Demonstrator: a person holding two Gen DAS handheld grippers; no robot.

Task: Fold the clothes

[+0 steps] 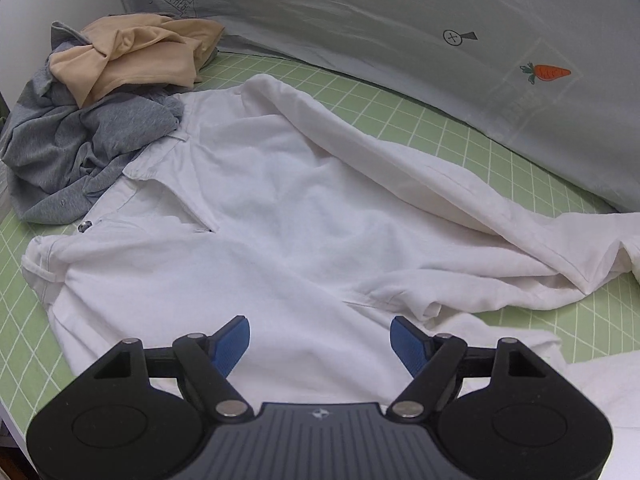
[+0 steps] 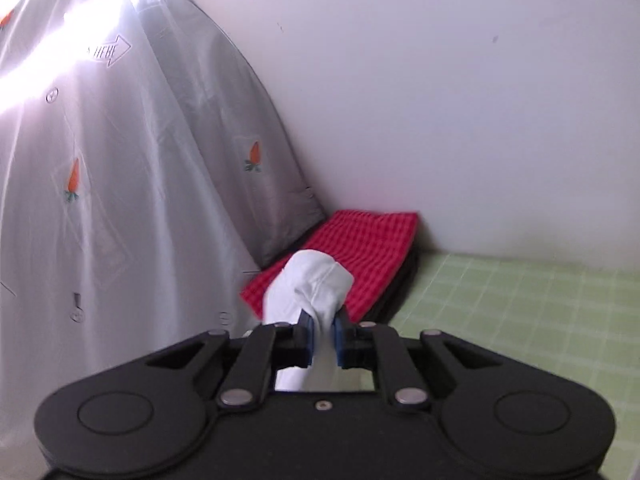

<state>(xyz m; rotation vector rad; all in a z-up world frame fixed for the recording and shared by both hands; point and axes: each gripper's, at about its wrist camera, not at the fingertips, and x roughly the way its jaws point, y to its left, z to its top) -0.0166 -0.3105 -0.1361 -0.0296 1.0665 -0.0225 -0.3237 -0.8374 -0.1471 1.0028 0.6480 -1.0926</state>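
Observation:
White trousers lie spread on the green grid mat, waistband to the left, one leg folded across toward the right. My left gripper hovers open just over the near part of the white cloth, nothing between its blue pads. In the right wrist view my right gripper is shut on a bunched fold of the white fabric, lifted above the mat. The rest of the garment is hidden below that gripper.
A heap of grey and beige clothes sits at the mat's far left. A grey carrot-print sheet hangs along the back. A folded red checked cloth lies at the corner by the white wall.

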